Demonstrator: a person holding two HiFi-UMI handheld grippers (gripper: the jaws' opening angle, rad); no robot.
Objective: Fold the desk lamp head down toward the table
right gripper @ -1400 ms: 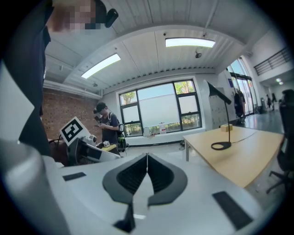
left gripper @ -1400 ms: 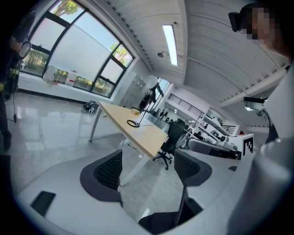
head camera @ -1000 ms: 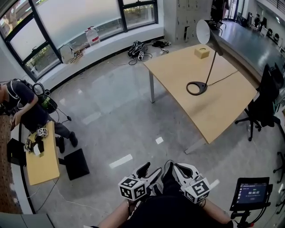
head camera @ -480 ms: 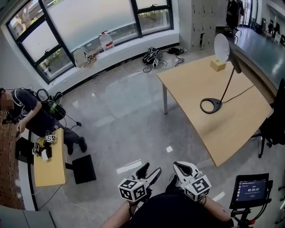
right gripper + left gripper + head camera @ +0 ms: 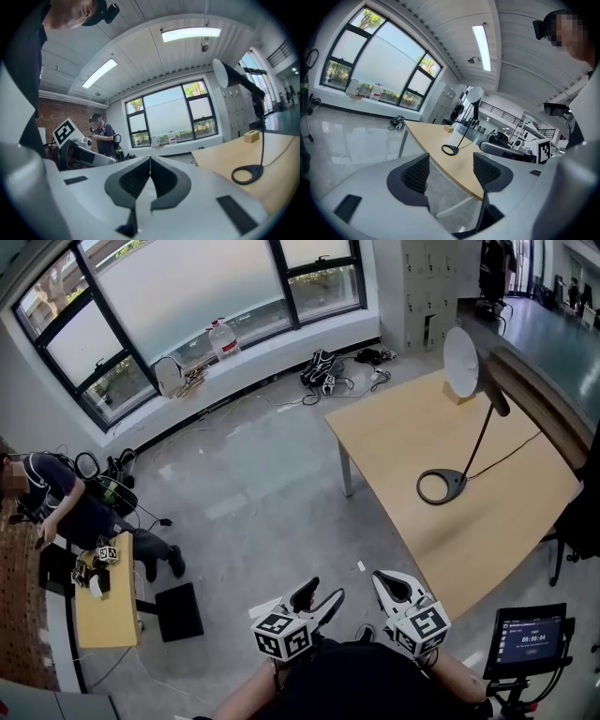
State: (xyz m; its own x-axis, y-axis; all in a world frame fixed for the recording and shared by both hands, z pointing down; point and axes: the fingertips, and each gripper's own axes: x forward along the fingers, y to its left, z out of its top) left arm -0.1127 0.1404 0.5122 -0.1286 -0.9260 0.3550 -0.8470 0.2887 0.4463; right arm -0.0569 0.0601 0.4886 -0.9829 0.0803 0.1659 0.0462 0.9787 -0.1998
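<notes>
The desk lamp stands upright on the wooden table [image 5: 394, 442], with its white round head [image 5: 461, 362] high on a black stem above a black ring base [image 5: 441, 487]. Both grippers hang over the floor, well short of the table. My left gripper [image 5: 319, 597] is open with nothing between its pads; its own view shows the lamp base [image 5: 450, 149] and lamp head [image 5: 475, 93] far ahead past that left gripper [image 5: 451, 171]. My right gripper [image 5: 392, 584] is shut and empty, pads meeting, in the right gripper [image 5: 150, 177] view, where the lamp head [image 5: 225, 72] and ring base [image 5: 247, 174] lie to the right.
A small wooden box [image 5: 251, 136] sits on the table behind the lamp. A person [image 5: 56, 488] stands by a small desk [image 5: 103, 601] at left. A screen on a stand [image 5: 527, 643] is at lower right, a black chair [image 5: 586, 512] at the right edge. Bags and cables [image 5: 323, 367] lie near the windows.
The table and lamp have come closer and shifted in the head view as the person walks toward them. Both grippers keep their pose, left open and right shut.
</notes>
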